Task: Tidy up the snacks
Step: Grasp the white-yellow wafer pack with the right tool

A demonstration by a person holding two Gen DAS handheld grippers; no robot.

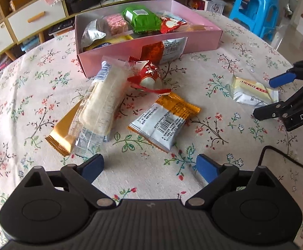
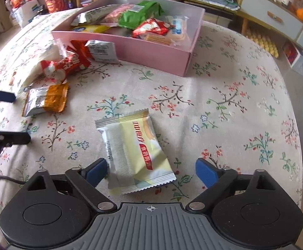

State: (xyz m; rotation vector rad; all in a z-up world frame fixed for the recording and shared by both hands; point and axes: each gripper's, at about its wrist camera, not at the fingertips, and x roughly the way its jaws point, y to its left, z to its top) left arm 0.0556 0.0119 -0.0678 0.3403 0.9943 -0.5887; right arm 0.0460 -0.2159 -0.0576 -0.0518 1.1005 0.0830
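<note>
Left gripper [image 1: 149, 165] hangs with jaws spread wide, empty, before the loose snacks in front of the pink box [image 1: 130, 48]: long pack [image 1: 101, 102], red candy [image 1: 151, 76], orange packet [image 1: 166, 118]. Right of these, the right gripper [image 2: 150, 169], jaws also wide, straddles the yellow packet [image 2: 134, 152], not yet pinching. Step seems the pick-up: next, close on it and carry it to the box.

The yellow snack [image 1: 118, 40] lies mostly hidden under packets inside the pink box [image 1: 195, 45].
</note>
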